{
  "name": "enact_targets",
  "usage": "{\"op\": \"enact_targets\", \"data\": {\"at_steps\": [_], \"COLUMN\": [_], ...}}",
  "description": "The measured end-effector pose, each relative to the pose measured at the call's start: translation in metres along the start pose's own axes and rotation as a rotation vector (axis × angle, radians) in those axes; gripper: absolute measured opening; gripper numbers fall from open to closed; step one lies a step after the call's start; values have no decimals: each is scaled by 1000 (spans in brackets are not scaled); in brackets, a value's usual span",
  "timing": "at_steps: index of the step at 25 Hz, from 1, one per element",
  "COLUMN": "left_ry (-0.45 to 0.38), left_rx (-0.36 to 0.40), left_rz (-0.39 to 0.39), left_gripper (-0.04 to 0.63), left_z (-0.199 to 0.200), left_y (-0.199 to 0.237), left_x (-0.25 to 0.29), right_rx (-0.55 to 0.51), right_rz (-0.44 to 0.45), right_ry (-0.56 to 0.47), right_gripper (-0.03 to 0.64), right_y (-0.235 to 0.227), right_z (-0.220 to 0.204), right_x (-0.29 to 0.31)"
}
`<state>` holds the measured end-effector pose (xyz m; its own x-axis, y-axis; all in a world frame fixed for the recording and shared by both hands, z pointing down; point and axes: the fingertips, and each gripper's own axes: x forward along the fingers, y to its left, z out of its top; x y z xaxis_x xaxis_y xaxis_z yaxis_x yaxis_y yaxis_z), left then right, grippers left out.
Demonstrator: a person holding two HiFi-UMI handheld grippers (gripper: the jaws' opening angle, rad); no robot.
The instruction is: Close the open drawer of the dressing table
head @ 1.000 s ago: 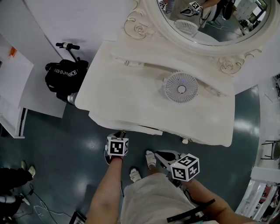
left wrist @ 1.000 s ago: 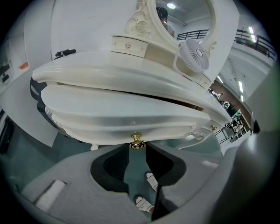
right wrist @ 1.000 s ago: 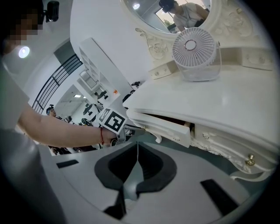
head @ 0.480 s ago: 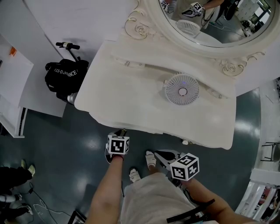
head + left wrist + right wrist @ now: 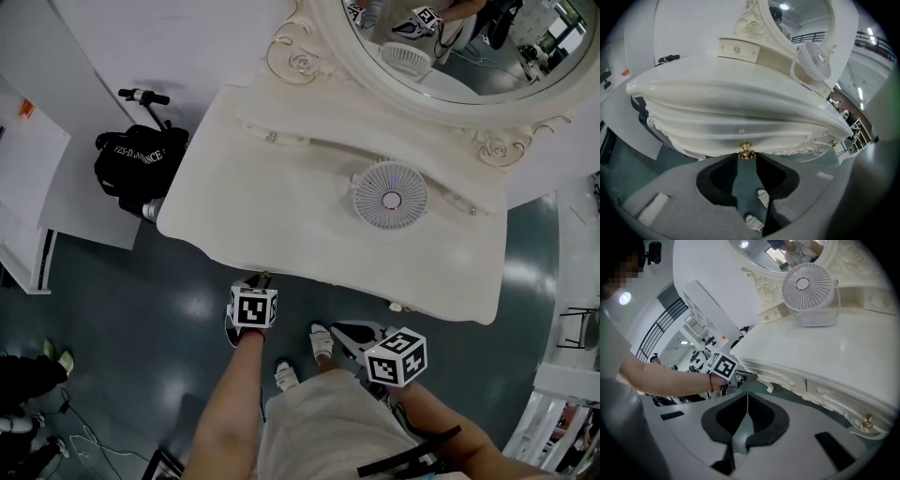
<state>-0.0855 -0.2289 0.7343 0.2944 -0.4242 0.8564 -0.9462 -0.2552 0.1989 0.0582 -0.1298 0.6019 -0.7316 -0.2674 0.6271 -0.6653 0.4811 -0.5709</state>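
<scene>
Under the tabletop (image 5: 740, 96), left gripper's (image 5: 746, 157) fingers (image 5: 723, 177) pinch a brass knob (image 5: 746, 150).

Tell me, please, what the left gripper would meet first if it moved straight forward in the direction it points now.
The gold knob on the drawer front. It sits between the tips of the left gripper, whose jaws seem closed on it; right behind it comes that front.

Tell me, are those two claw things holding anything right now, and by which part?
The left gripper pinches the gold drawer knob of the dressing table between its jaw tips. The right gripper is shut and holds nothing.
</scene>
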Motion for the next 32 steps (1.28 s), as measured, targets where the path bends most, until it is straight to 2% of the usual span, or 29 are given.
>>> {"op": "enact_targets", "data": {"at_steps": [22, 27, 32], "left_ry": [4, -7, -42], "left_rx": [8, 6, 6], "left_rz": [-17, -27, -27], "left_gripper": [124, 162, 170], "left_z": [10, 8, 14], "left_y": [-1, -6, -10], "left_x": [13, 8, -4], "right_rx": [17, 17, 18], "right_rz": [-25, -28, -27], "right_ry": [-15, -29, -40], "right_gripper": [18, 18, 18], "right_y": [-10, -9, -5], "right_z": [9, 9, 7], "right_x": [-4, -8, -11]}}
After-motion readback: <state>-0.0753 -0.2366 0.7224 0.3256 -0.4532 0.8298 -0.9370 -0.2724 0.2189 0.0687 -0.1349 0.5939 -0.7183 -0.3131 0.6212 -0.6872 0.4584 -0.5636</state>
